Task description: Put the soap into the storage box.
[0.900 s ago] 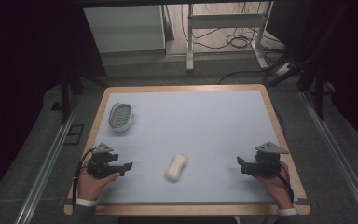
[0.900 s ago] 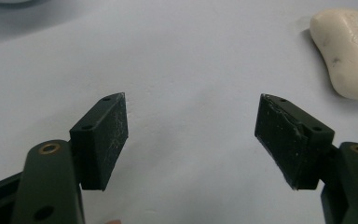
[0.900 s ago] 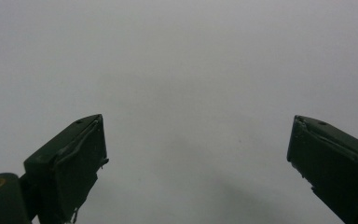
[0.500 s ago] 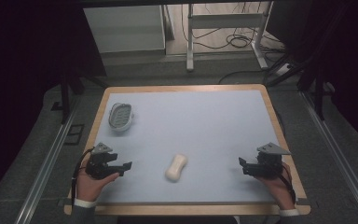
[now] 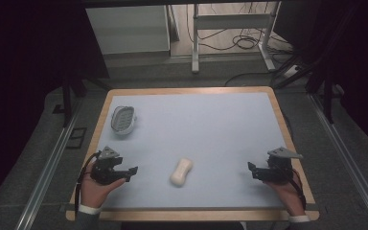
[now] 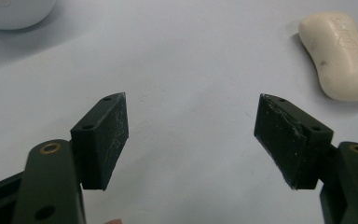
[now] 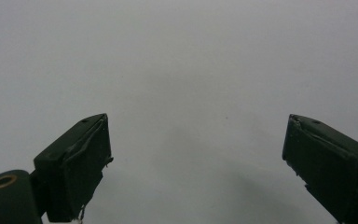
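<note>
Soap lies on the pale blue counter near its front edge, between your two hands and nearer your left. Your left gripper rests at the front left with its jaws spread wide and empty; in its own view the soap bar sits ahead and to the right. Your right gripper sits at the front right, jaws likewise parted over bare counter. A grey-and-white soap dish stands at the far left, well apart from the soap.
</note>
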Action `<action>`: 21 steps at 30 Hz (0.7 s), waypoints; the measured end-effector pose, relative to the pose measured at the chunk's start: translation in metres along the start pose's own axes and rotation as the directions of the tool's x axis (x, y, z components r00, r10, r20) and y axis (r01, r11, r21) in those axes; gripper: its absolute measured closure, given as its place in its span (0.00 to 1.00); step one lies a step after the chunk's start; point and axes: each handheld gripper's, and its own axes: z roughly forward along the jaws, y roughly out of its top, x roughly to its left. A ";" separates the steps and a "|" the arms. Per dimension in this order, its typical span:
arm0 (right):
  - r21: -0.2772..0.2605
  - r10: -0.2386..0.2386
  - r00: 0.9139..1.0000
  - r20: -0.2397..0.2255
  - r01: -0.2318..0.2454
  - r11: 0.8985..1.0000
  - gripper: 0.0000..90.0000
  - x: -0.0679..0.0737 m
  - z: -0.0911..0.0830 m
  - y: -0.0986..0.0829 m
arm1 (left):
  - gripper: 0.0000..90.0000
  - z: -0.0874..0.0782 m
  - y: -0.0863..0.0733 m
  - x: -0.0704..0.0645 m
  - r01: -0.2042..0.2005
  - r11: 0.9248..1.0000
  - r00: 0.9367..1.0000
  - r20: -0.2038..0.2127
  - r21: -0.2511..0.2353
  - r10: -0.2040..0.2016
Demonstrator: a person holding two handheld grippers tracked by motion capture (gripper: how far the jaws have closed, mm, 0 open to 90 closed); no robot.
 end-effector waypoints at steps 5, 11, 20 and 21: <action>-0.004 0.010 1.000 0.004 -0.010 1.000 0.09 -0.003 -0.002 0.000 | 0.29 -0.001 0.003 -0.004 -0.009 1.000 1.000 0.005 0.004 0.009; 0.009 0.001 1.000 0.015 -0.001 1.000 0.09 -0.002 -0.001 0.000 | 0.30 0.001 0.000 -0.001 0.000 1.000 1.000 0.009 0.011 0.000; 0.015 -0.009 1.000 0.022 0.009 1.000 0.09 -0.001 -0.001 -0.001 | 0.29 -0.008 0.014 -0.014 -0.049 0.999 0.998 0.039 -0.006 0.050; 0.014 -0.012 1.000 0.019 0.011 1.000 0.09 -0.001 -0.001 -0.001 | 0.29 -0.007 0.016 -0.015 -0.050 0.999 0.998 0.037 -0.005 0.051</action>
